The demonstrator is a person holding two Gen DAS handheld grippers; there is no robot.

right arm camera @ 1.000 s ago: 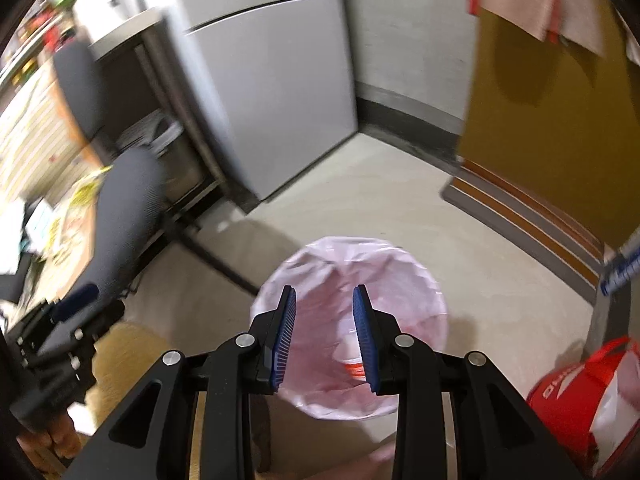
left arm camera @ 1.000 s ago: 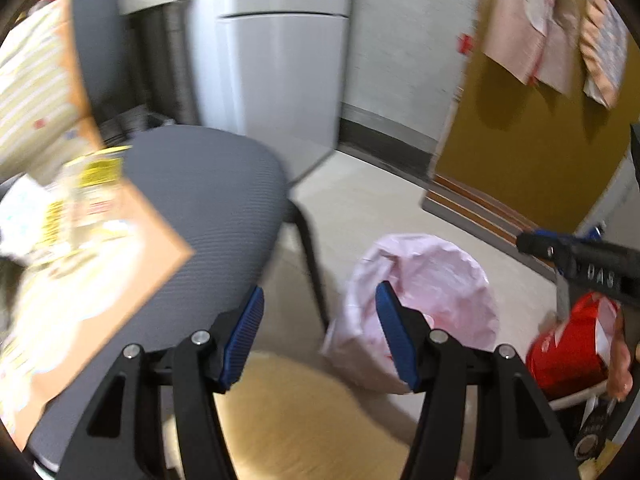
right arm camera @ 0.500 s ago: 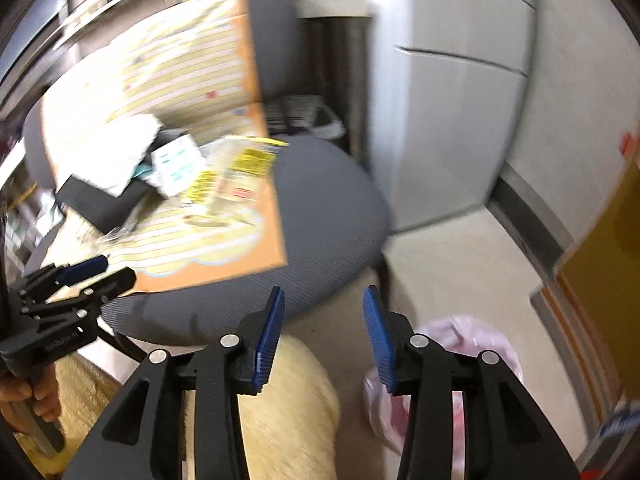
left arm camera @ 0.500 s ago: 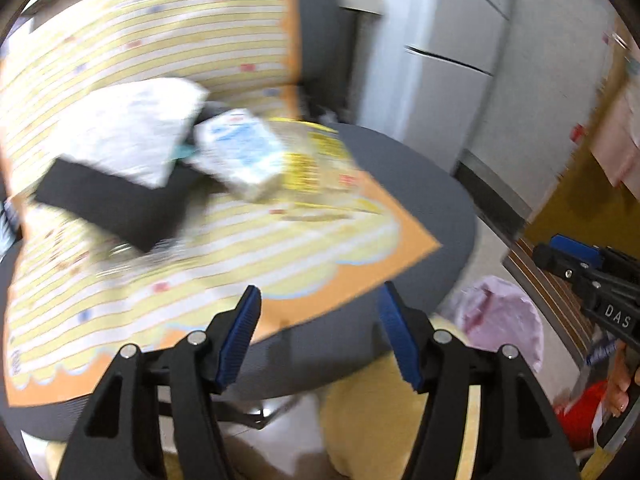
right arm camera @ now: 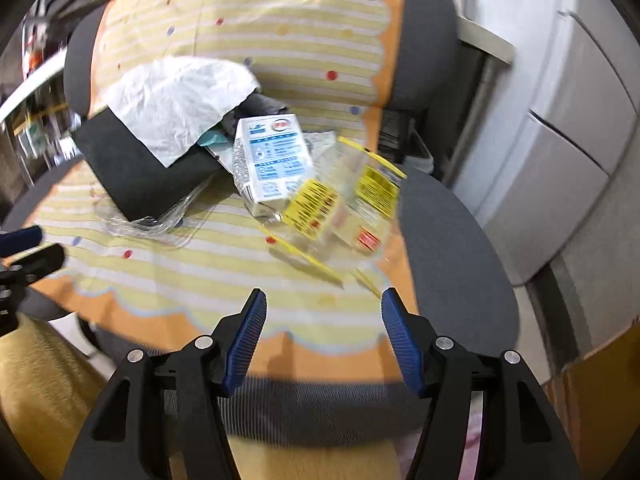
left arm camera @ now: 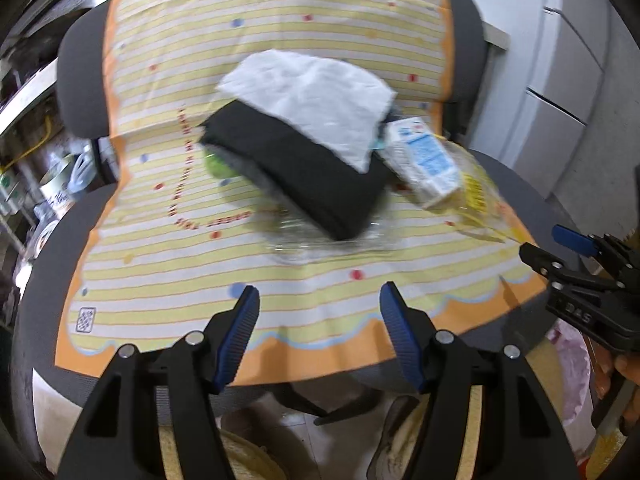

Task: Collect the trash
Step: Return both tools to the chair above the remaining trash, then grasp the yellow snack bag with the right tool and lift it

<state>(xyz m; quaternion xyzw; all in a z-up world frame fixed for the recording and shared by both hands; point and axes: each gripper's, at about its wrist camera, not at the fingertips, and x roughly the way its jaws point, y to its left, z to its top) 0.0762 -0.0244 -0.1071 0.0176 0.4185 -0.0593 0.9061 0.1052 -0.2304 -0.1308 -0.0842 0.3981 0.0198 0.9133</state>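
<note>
A pile of trash lies on a striped yellow-orange mat spread over a grey chair. The pile holds a white crumpled paper on a black flat box, a white-blue milk carton, a clear plastic wrapper with yellow labels and a clear plastic tray. My left gripper is open and empty above the mat's front edge. My right gripper is open and empty, just short of the yellow-labelled wrapper. It also shows in the left wrist view.
A pink-lined trash bin stands on the floor at the right, below the chair. A grey fridge stands behind the chair on the right. Cluttered shelves are at the left. My yellow-clad legs show below.
Both grippers have swung from the pink trash bin on the floor up and left to the chair. The right gripper's jaws have opened wider. The trash pile is now straight ahead.
</note>
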